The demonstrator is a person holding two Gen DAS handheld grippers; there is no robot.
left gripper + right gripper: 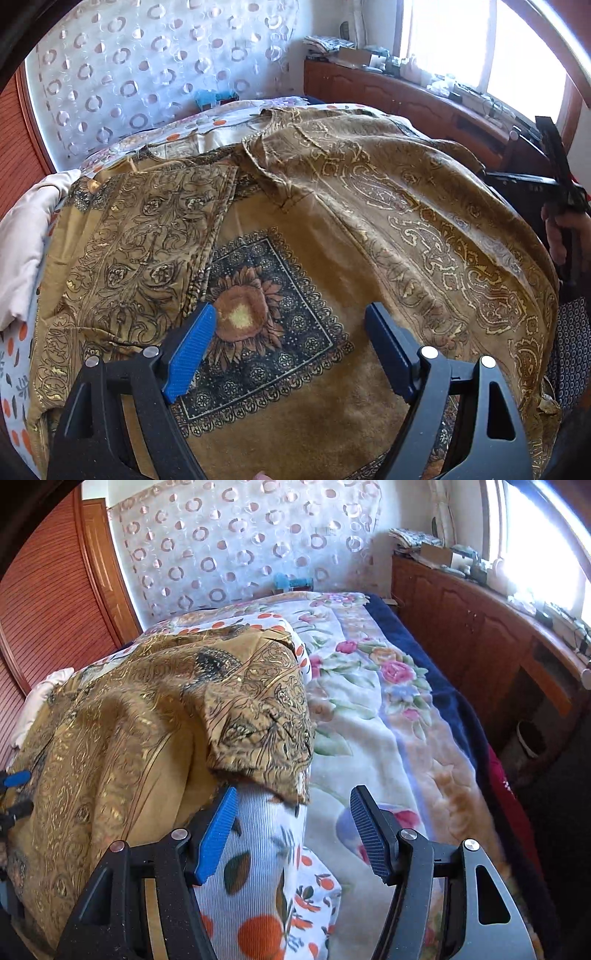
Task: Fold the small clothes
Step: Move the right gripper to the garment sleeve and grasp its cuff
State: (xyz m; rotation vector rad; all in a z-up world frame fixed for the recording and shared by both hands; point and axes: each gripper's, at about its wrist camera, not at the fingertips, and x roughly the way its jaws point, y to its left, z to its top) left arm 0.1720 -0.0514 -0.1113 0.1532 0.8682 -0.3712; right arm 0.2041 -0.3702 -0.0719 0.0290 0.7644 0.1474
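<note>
The garment point(314, 236), a mustard-gold printed piece with a dark square sunflower panel, lay spread across the bed point(388, 709), covering most of its near half. One sleeve was folded inward over the body on the left side; on the right, a patterned portion was draped over in loose folds, its corner hanging at the edge of an orange-dotted white sheet point(255, 867).

The left gripper point(291, 332) stood above the sunflower panel with its jaws spread wide and nothing between them; whether the pads touched the cloth could not be determined.

The right gripper point(293, 823) was positioned at the garment's right edge, jaws apart and grasping nothing, with the dotted sheet and a floral blanket point(369, 686) visible between them. The hanging corner of the garment lay just ahead of its left pad.

A hand point(557, 236) gripped the right gripper's handle in the left wrist view.
</note>
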